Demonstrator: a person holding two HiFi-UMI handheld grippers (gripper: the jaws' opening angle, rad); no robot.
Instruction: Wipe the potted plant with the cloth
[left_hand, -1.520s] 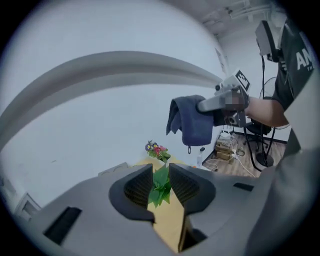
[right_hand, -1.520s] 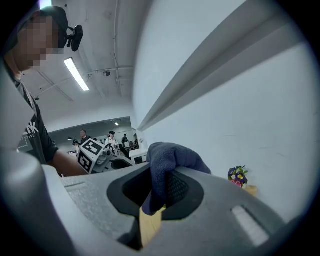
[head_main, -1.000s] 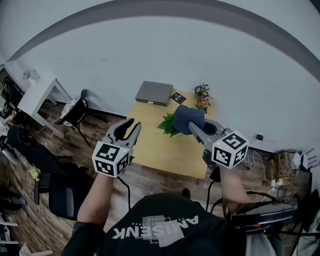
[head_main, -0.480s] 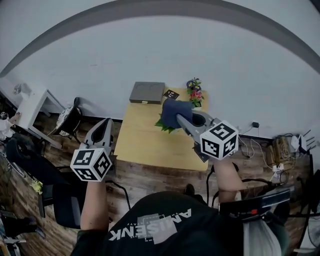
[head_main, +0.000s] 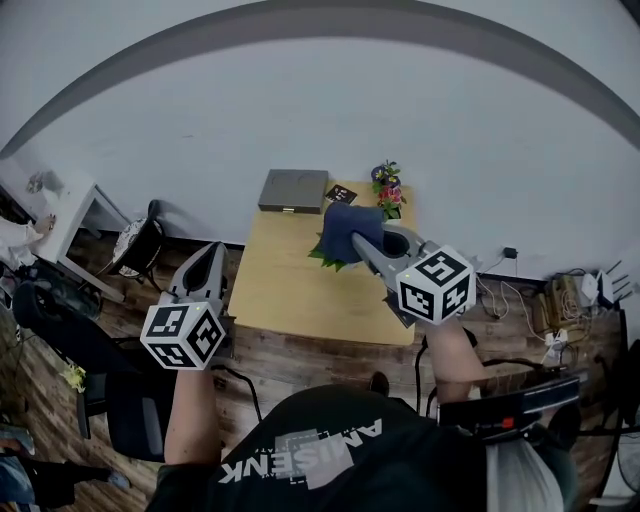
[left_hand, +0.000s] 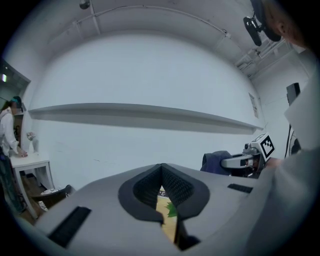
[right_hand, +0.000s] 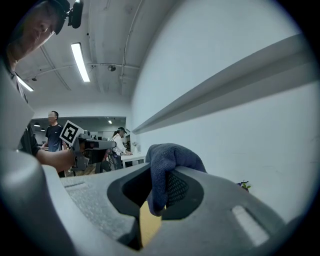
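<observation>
In the head view my right gripper (head_main: 362, 243) is shut on a dark blue cloth (head_main: 350, 228), held over the wooden table (head_main: 300, 295). Green leaves of the potted plant (head_main: 325, 256) stick out from under the cloth; its pot is hidden. The right gripper view shows the cloth (right_hand: 172, 156) bunched between the jaws of that gripper (right_hand: 157, 189). My left gripper (head_main: 205, 272) hangs left of the table over the floor, jaws together and empty. Through the thin slit in the left gripper (left_hand: 162, 187) I see a bit of plant (left_hand: 171, 210) and table top.
A flat grey box (head_main: 293, 190), a small black card (head_main: 340, 193) and a little pot of colourful flowers (head_main: 385, 190) stand at the table's far edge by the wall. A white side table (head_main: 60, 215) and a chair (head_main: 140, 228) stand at the left. Cables (head_main: 560, 320) lie on the floor at the right.
The left gripper has swung left off the table and gone from open to shut. The right gripper keeps the cloth over the plant, nearly still in the last half second.
</observation>
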